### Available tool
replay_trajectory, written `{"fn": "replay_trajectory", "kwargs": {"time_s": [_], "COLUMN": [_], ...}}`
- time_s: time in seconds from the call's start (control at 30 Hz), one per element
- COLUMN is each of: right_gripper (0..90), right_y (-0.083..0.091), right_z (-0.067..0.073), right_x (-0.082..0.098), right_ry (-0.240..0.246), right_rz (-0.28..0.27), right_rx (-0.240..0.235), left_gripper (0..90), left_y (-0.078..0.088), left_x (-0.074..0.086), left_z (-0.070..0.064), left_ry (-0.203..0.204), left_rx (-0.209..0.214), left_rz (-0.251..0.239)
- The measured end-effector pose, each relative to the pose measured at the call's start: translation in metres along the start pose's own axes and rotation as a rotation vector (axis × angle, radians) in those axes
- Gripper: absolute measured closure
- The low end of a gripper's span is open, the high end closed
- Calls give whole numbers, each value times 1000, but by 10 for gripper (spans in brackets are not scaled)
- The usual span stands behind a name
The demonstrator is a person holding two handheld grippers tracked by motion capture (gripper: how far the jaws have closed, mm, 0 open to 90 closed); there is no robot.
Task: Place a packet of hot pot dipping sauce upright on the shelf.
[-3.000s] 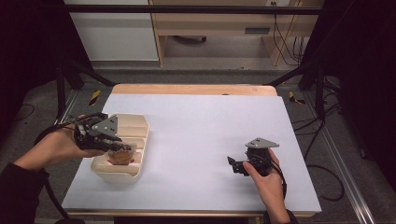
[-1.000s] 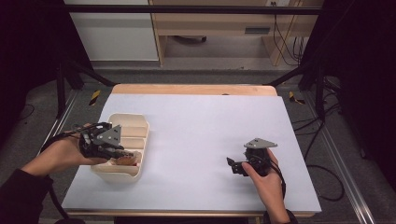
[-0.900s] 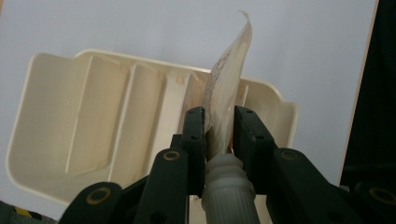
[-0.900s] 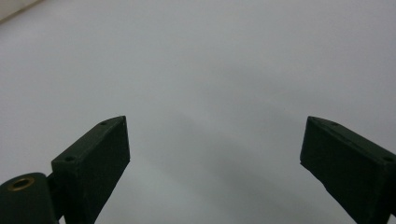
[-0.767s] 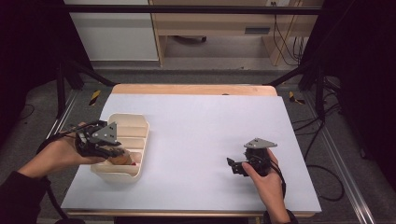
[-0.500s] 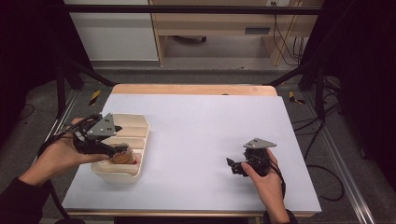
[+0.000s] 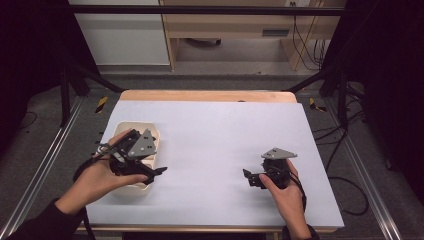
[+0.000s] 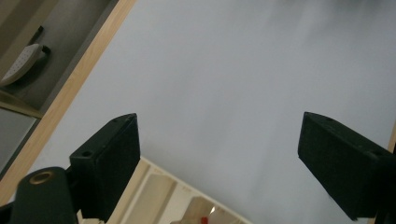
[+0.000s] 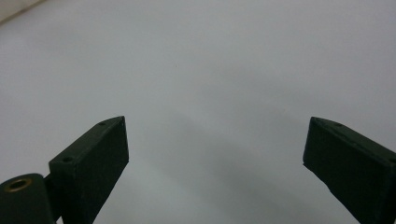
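Grey floor and a wooden bench lay behind the table [image 7: 225,145], which was covered by a white sheet with a wooden edge at the far side. Near the table's left edge sat a cream tray [image 7: 131,131] with compartments, long side running away from the person. The left gripper [image 7: 159,171] hovered over the tray's near right part, tips past the tray's right rim, grey three-cornered plate on top, cable trailing back over the hand. Its jaws had just been opening; in the left gripper view they stood wide apart with nothing between them, only bare white sheet ahead. That view also caught the tray's rim and dividers [image 8: 159,196] low in frame, and a small pale item with a red spot [image 8: 201,218] inside a compartment; too small to tell what it was. From the high view the hand and gripper covered that part of the tray, so the contents could not be seen there.

The right gripper [image 7: 248,177] rested low on the sheet at the near right, well apart from the tray, pointing left. In the right gripper view its jaws were spread wide, empty, with plain sheet [image 9: 201,70] in front.

Around the table: black frame posts, cables on the floor at the right, and yellow-black tape marks at either side.
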State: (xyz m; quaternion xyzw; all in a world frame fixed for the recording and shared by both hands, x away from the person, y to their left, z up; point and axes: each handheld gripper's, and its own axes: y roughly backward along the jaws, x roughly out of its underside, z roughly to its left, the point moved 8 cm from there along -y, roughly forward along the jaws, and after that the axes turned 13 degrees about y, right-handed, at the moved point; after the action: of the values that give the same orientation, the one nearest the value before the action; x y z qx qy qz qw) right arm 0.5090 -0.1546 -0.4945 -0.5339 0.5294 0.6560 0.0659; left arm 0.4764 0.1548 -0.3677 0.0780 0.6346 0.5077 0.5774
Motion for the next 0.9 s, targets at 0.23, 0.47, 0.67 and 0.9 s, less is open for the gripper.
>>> {"fn": "replay_trajectory", "kwargs": {"time_s": [0.23,0.47,0.67,0.9], "right_gripper": [73,73,73,73], "right_y": [0,1,1,2], "right_z": [-1,-3,-2,-3], "right_x": [1,1,1,1], "right_ry": [-3,-8,-4,-8], "right_rz": [1,-1,-2,-1], "right_rx": [1,3,3,4], "left_gripper": [113,115,112,111], "left_y": [-21,-53,-78,-99], "left_x": [-8,6,17,22], "left_z": [-28,-44,-57,-67], "left_ry": [21,81,87,102], "left_rx": [70,50,51,69], "left_rz": [-36,-35,-10,7]}}
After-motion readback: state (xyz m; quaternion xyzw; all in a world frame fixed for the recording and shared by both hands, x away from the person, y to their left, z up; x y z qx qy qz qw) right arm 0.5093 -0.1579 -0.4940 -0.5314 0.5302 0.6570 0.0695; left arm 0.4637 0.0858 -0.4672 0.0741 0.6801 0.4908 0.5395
